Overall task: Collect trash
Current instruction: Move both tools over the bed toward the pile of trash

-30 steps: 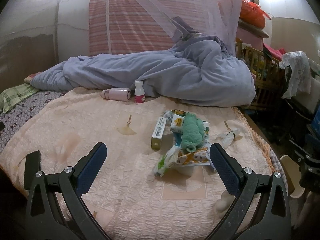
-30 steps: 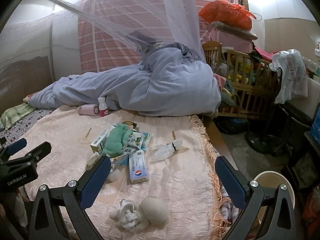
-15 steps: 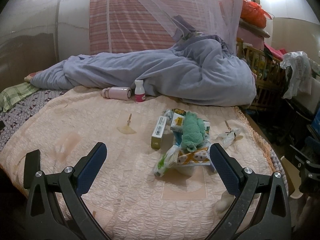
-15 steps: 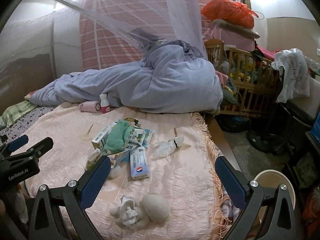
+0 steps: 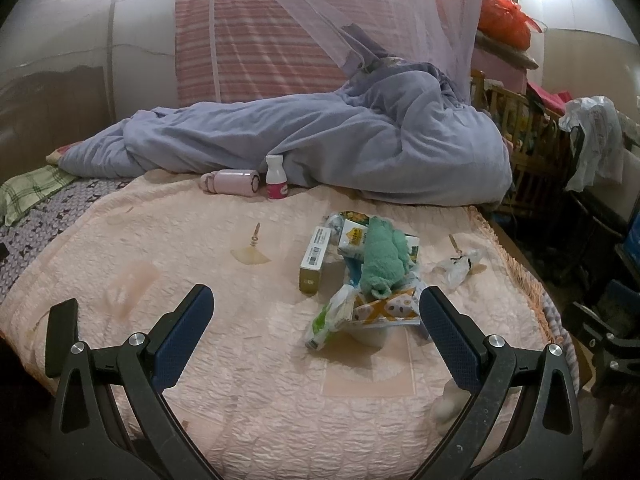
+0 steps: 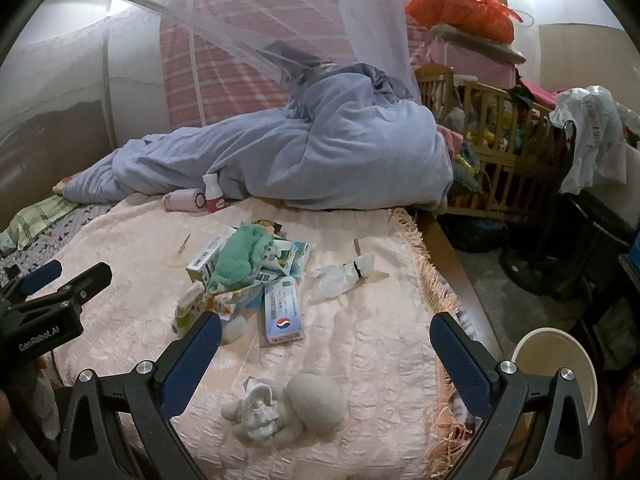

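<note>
Both tools are spread wide and carry nothing. The left hand-held gripper (image 5: 316,316) hangs over the pink quilted bedspread (image 5: 168,248) exactly as it did a second ago; its view has barely shifted, with the trash pile (image 5: 360,276) near its right finger. The right hand-held gripper (image 6: 326,344) has eased slightly forward and to the right in that time, so the litter sits a touch lower and nearer in its view, and the cream round bin (image 6: 554,372) on the floor just beyond the bed's fringed edge shows more fully.

Between the right gripper's fingers lie a crumpled white tissue (image 6: 260,404) touching a pale rounded lump (image 6: 316,400). Just beyond are a blue-and-white box with a red-and-blue roundel (image 6: 282,310), then the heap of cartons and wrappers topped by a green cloth (image 6: 240,256), and, apart to the right, a clear crumpled plastic bag (image 6: 340,276). A pink bottle (image 6: 183,201) on its side and an upright white bottle (image 6: 213,196) stand further back against the blue duvet (image 6: 320,160).

Nothing is collected yet. The small drift suggests the right gripper is settling on the nearest litter, with the bin close by for dropping.
</note>
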Motion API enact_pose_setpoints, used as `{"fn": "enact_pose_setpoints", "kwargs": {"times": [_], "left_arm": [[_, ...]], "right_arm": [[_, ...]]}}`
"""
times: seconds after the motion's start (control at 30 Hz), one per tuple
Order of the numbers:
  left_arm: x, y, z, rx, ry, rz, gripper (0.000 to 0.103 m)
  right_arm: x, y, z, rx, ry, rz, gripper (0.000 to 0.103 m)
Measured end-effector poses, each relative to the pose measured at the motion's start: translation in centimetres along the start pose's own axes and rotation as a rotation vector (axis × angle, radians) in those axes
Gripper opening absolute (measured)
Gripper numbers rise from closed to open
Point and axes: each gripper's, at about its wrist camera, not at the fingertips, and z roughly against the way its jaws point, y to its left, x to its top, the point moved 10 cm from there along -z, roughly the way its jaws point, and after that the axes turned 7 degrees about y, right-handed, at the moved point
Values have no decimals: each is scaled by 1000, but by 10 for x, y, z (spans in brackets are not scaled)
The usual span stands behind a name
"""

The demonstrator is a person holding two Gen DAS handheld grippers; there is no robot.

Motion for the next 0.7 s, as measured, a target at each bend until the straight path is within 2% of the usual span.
{"fn": "enact_pose_setpoints", "kwargs": {"times": [0.7], "left_arm": [[-9,-1,-13,5,30,-2,102]], "right_arm": [[-12,-2,-11,1,39,4,103]]}}
